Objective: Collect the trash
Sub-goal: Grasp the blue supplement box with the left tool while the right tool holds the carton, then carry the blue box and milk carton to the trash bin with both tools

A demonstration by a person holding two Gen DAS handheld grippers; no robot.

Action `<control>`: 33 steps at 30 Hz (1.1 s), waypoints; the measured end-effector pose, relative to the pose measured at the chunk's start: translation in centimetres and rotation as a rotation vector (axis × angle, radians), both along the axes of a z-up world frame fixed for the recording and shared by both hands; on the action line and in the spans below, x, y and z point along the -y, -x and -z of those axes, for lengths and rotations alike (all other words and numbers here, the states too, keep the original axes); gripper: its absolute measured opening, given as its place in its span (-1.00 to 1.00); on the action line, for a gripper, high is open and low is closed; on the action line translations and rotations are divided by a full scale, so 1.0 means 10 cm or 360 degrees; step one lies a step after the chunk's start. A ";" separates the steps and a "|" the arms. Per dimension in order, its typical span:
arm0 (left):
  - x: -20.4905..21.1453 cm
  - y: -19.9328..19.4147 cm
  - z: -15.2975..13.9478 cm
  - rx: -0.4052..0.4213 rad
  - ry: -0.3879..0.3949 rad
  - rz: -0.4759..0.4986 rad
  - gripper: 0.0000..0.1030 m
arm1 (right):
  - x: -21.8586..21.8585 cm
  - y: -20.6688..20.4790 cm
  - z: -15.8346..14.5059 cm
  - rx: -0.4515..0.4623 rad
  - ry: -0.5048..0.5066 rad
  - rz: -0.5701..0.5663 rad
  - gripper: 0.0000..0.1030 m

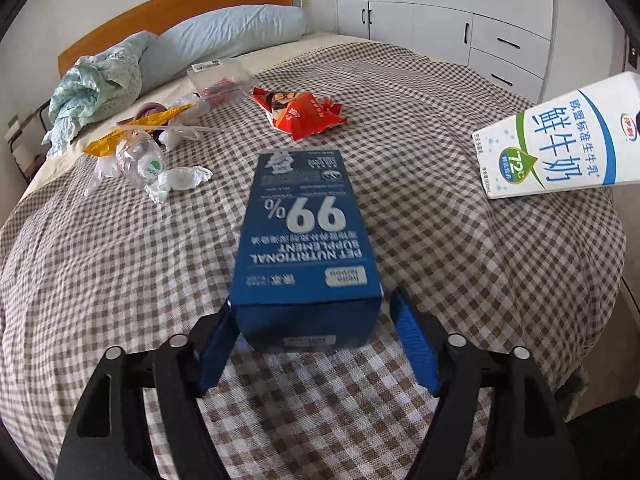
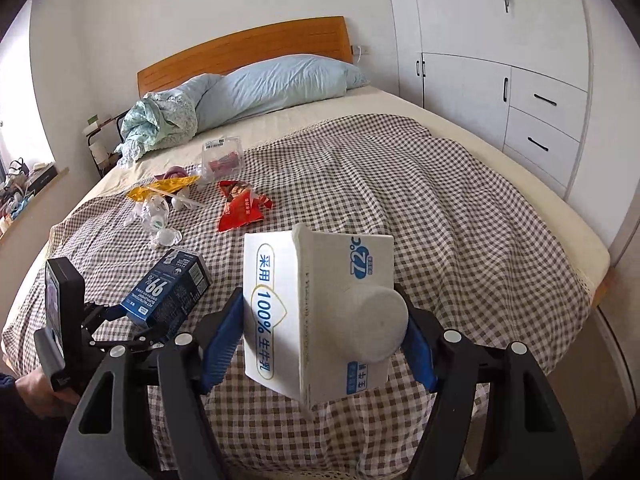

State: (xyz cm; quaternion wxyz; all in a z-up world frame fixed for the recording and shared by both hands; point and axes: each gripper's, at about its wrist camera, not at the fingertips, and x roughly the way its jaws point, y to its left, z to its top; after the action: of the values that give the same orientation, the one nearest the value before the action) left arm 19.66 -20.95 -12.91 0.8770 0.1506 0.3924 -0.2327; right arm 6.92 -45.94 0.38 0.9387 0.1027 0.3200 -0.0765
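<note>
A blue pet-supplement box (image 1: 304, 240) lies lengthwise on the checked bedspread (image 1: 440, 280) between the fingers of my left gripper (image 1: 312, 304). A gap shows beside the right pad (image 1: 412, 332), so the jaws stand open around it. The same box (image 2: 168, 292) and left gripper (image 2: 116, 316) appear low on the left in the right wrist view. My right gripper (image 2: 320, 296) is shut on a white milk carton (image 2: 316, 312), held above the bed. The carton (image 1: 560, 148) hangs at the right of the left wrist view. Further up the bed lie a red snack wrapper (image 1: 304, 114), a clear bottle (image 1: 140, 160) and a yellow wrapper (image 1: 136, 128).
A clear plastic tray (image 2: 222, 158) and crumpled white tissue (image 1: 180, 178) lie near the other litter. A blue pillow (image 2: 280, 84) and bundled quilt (image 2: 160, 124) sit by the wooden headboard (image 2: 248, 48). White wardrobe drawers (image 2: 540, 120) stand right of the bed. A person's hand (image 2: 32, 388) holds the left gripper.
</note>
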 end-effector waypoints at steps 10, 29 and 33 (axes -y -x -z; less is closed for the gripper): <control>-0.02 -0.07 0.05 -0.0023 0.0053 -0.0039 0.16 | 0.01 0.03 -0.04 0.0056 0.0009 0.0015 0.33; 0.66 1.20 -1.59 0.0045 0.0213 0.0419 0.13 | 0.69 1.86 -0.22 -0.0010 0.0030 0.0260 0.31; 1.17 1.66 -1.52 -0.0025 0.0213 0.0657 0.13 | 0.78 2.11 0.17 -0.0179 0.0017 0.0278 0.31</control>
State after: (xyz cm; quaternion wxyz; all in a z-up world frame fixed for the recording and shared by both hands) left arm 3.05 -32.66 2.31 0.8157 0.1675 0.3437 -0.4341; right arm -14.17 -53.74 -1.35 0.9096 0.1208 0.3615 -0.1654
